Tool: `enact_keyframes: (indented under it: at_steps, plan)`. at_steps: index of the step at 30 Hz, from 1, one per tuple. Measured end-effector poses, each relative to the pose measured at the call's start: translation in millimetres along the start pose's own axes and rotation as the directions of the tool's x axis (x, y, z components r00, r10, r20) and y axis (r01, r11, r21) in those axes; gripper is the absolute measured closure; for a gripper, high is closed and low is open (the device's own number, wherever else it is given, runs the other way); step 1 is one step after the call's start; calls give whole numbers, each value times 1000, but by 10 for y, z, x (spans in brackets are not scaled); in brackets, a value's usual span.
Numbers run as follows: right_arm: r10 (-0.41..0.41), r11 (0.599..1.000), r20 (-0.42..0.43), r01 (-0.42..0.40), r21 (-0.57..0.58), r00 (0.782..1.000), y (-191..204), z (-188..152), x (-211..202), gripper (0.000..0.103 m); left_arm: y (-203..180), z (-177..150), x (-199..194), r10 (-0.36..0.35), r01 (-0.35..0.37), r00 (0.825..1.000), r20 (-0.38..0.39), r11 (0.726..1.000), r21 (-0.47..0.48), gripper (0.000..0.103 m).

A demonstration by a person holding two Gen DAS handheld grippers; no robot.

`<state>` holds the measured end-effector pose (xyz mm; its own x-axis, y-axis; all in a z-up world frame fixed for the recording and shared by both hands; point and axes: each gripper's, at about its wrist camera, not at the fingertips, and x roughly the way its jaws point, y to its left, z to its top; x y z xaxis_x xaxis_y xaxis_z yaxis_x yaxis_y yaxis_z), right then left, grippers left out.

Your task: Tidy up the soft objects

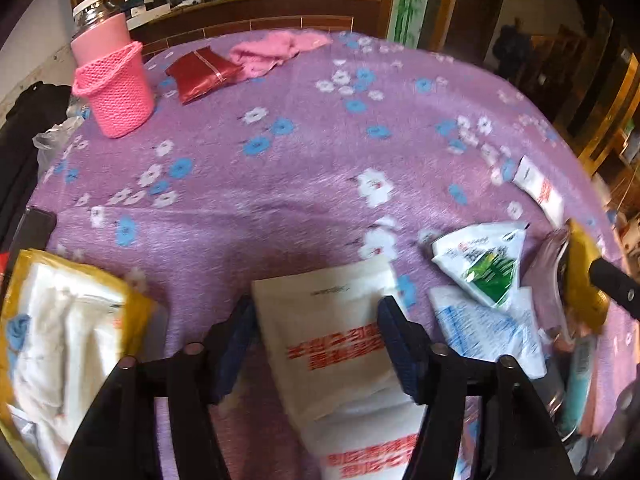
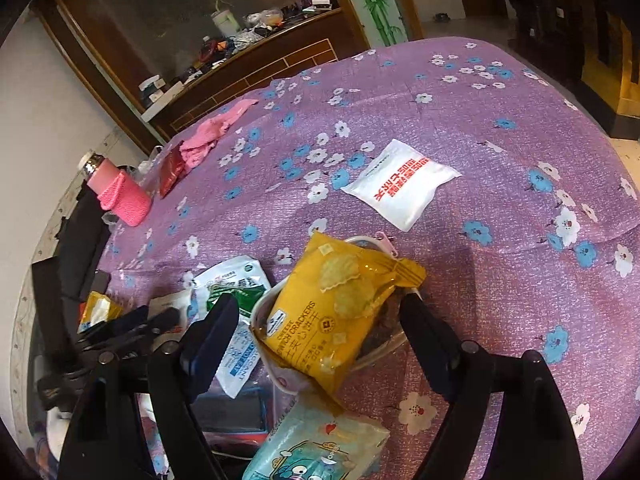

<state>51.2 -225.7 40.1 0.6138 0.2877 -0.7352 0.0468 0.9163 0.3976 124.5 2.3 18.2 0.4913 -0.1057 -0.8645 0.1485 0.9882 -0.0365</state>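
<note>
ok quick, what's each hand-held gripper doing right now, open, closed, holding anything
Left hand-held gripper: open, fingers either side of the white packet, not clamped.
Right hand-held gripper: open around the yellow cracker bag, not clamped.

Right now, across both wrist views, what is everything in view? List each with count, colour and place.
white pouch with red print: 1, lying alone mid-table; more between the left fingers, count unclear
yellow cracker packet: 1, in the clear container
green-and-white packet: 1, left of the container
pink knitted sleeve: 1, around a pink bottle, far left
dark red pouch: 1, beside the pink cloth
purple floral tablecloth: 1, covers the table
left gripper: black, open
right gripper: black, open
</note>
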Motion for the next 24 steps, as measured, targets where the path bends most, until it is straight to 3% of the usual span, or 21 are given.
enact_keyframes:
  at_steps: [4,5,6,8,10,14,18,20,24]
  plan:
    - [13,1000,18,-13,10,1000,-37,22,-48,21,-171,-77,0,18,-17,1000,-7,996,87,28]
    - [19,1000,19,-19,11,1000,-42,23,-55,21,-237,-118,-37,16,-15,1000,-9,990,143,35]
    - [24,1000,20,-24,13,1000,-44,23,-60,21,-257,-143,-67,1,1,1000,-11,987,160,53]
    - [30,999,20,-31,14,999,-49,23,-66,21,-260,-209,-186,-70,72,997,-14,985,155,70]
    - [37,999,20,-37,10,999,-41,21,-70,21,-225,-242,-300,-95,92,995,9,983,159,76]
    - [39,999,4,-39,4,999,-26,7,-31,21,-177,-317,-403,-125,122,992,14,980,157,75]
    - [37,999,-1,-37,-1,999,-13,-9,-6,21,-249,-359,-323,-165,161,986,13,973,165,51]
    - [36,999,-3,-36,-7,999,-4,-12,2,21,-278,-349,-233,-183,183,983,-11,974,134,44]
    - [19,1000,0,-19,-19,1000,7,-5,25,21,-374,-371,-175,-183,182,983,-10,974,135,41]
